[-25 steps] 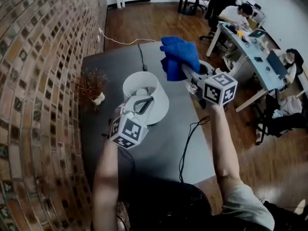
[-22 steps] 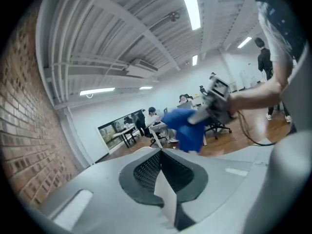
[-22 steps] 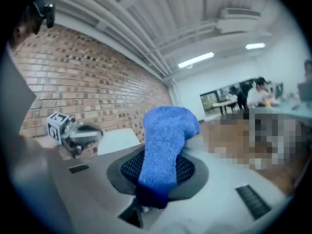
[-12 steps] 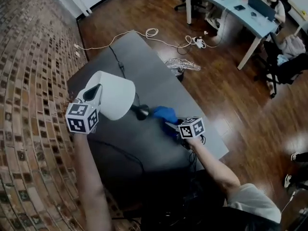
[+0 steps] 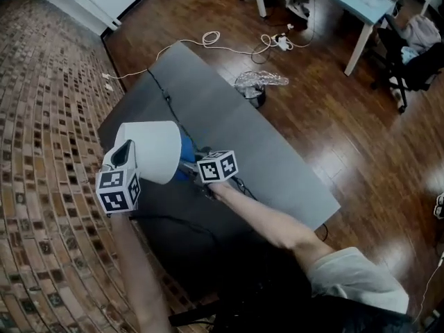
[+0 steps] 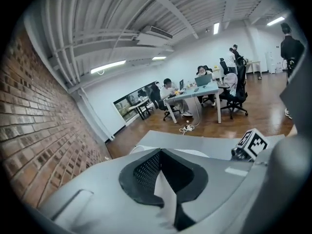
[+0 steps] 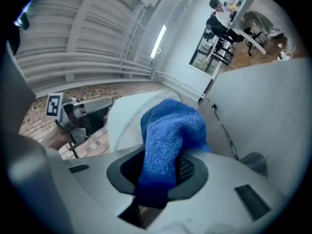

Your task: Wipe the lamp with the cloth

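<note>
1. The lamp's shade [image 5: 158,151] is plain white with a smooth, tapering wall. It sits left of centre in the head view, above the near left part of the dark grey table [image 5: 277,165]. It is tipped over, so its side wall faces the camera rather than its opening.
2. The left gripper [image 5: 127,152] is at the shade's left end, with its marker cube just below. In the left gripper view its jaws are closed tight on a thin white strip, the edge of the shade.
3. The cloth [image 7: 168,140] is bright blue with a nubby, towel-like pile. It is bunched into a thick fold that stands out past the jaws.
4. The right gripper [image 5: 191,166] has its jaws clamped on that fold. In the right gripper view the dark pads press on it from both sides.
5. In the head view only a small blue patch of cloth shows, against the right end of the shade and partly hidden behind it. In the right gripper view the fold rises in front of the white shade. Whether the two touch cannot be told.
6. A black cable [image 5: 166,99] runs along the table from its upper left corner towards the lamp.
</note>
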The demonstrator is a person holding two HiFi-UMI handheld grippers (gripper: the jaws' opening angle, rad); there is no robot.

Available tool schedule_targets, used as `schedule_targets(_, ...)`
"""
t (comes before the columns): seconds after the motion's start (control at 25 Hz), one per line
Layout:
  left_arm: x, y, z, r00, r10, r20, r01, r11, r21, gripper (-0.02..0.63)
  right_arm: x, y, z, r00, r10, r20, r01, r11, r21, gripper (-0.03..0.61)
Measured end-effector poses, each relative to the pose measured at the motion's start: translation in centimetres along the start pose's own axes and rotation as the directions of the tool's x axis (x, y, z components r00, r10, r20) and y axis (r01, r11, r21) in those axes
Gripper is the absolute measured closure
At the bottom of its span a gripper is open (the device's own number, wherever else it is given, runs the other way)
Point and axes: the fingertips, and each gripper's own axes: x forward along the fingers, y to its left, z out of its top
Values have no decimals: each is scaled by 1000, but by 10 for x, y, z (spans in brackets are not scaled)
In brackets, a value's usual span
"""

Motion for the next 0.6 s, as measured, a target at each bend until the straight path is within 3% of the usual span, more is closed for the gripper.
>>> schedule_targets(0.16, -9, -4, -10, 1000, 15, -10, -15, 1000, -3, 607, 13, -23, -42, 995, -46, -90, 41, 998, -55, 491)
schedule_targets(0.24, -11, 2, -16, 999, 40, -12, -40, 999, -10, 607, -3, -46, -51, 984, -132, -120, 128, 991, -43, 491)
schedule_targets(0.32, -13, 8, -21, 999, 48, -4, -49, 998, -45, 607, -36, -88, -62, 953, -259, -155, 270, 961, 56, 492)
schedule_targets(0.4, -16, 11, -26, 999, 50, 3, -49, 996, -80, 607, -76, -123, -69, 926, -335, -172, 363, 916, 170, 491)
schedule_targets(0.48, -20, 13, -31, 999, 52, 8, -51, 994, -98, 607, -105, -136, -58, 931, -337, -139, 362, 901, 238, 491)
schedule_targets(0.6, -26, 15, -37, 998, 56, 17, -54, 991, -120, 607, -117, -118, -17, 976, -219, -1, 208, 930, 303, 491)
